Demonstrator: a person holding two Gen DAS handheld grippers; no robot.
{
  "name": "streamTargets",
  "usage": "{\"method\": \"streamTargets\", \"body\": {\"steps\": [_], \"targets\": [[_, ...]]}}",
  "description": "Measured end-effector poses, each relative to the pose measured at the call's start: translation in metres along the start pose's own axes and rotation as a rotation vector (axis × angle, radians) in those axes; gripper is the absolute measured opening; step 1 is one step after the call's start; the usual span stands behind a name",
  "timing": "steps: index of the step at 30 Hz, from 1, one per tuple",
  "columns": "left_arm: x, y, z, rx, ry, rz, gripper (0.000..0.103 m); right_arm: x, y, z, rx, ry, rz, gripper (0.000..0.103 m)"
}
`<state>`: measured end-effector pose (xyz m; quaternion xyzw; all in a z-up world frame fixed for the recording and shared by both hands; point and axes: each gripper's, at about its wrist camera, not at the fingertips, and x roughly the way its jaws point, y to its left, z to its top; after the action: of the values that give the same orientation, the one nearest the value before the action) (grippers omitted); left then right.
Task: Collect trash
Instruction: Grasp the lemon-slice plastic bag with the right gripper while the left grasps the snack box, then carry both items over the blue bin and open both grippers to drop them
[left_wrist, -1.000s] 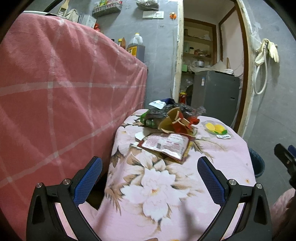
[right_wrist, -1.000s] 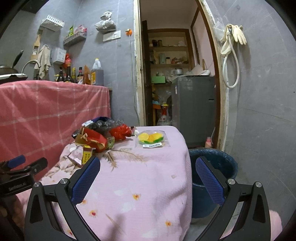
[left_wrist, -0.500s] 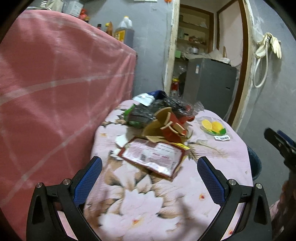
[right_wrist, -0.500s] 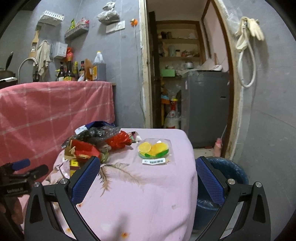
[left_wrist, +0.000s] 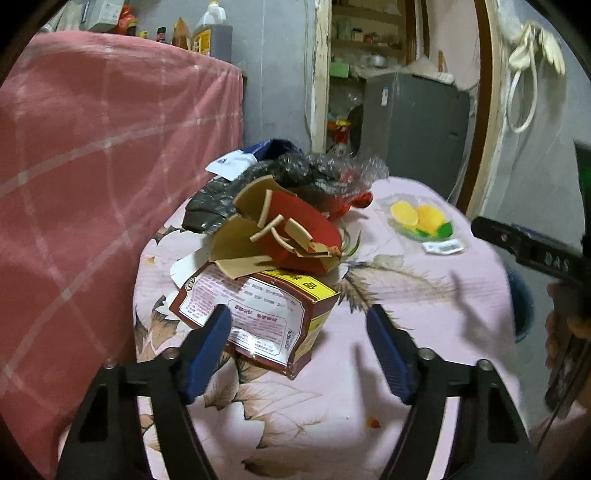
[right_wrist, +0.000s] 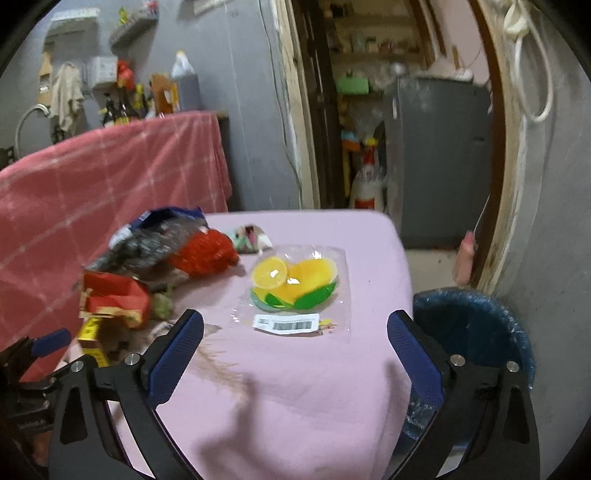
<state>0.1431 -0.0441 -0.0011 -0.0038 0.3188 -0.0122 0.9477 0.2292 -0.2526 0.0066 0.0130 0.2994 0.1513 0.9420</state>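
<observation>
Cardboard box (left_wrist: 255, 310) — flattened, glossy, left gripper (left_wrist: 299, 347) agape, right gripper (right_wrist: 295, 354) agape, crinkly sachet (right_wrist: 295, 291).

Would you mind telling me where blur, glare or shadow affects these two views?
Left wrist view: the flattened box shows glare on its near edge, and the right gripper is motion-blurred. Right wrist view: the whole frame is softly blurred, with jaw shadows on the pink tablecloth.

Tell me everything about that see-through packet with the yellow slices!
The packet is a flat, clear plastic pouch lying on the pink tablecloth. Inside are round yellow citrus-like slices and green leaf shapes. A white barcode label sits on its near edge. It looks sealed, lies apart from the trash pile, and nothing grips it.
</observation>
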Motion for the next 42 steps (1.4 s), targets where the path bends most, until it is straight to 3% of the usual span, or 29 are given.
{"method": "streamTargets", "body": {"steps": [8, 13, 20, 22, 23, 25, 34, 42], "targets": [[0.006, -0.005, -0.006, -0.002, 0.016, 0.038, 0.031, 0.049, -0.012, 0.007, -0.029, 0.142, 0.008, 0.095], [0.007, -0.002, -0.006, -0.052, 0.029, 0.046, 0.012, 0.069, -0.017, 0.006, -0.023, 0.211, 0.002, 0.077], [-0.006, 0.009, -0.008, -0.121, -0.013, 0.025, 0.009, 0.058, -0.012, 0.001, -0.051, 0.196, -0.006, 0.05], [-0.012, 0.007, -0.01, -0.113, -0.028, 0.011, 0.008, 0.055, -0.014, -0.001, -0.041, 0.187, 0.012, 0.029], [-0.014, 0.005, -0.012, -0.108, -0.032, 0.004, 0.008, 0.053, -0.014, -0.002, -0.039, 0.186, 0.017, 0.026], [-0.019, 0.0, -0.015, -0.102, -0.039, -0.013, 0.008, 0.05, -0.012, -0.005, -0.044, 0.185, 0.025, 0.01], [-0.035, -0.019, -0.018, -0.099, -0.068, -0.092, 0.006, 0.024, -0.01, -0.017, 0.013, 0.154, 0.151, 0.003], [-0.044, -0.032, -0.012, -0.095, -0.092, -0.18, 0.004, -0.012, 0.003, -0.025, -0.039, 0.04, 0.119, 0.001]]}}
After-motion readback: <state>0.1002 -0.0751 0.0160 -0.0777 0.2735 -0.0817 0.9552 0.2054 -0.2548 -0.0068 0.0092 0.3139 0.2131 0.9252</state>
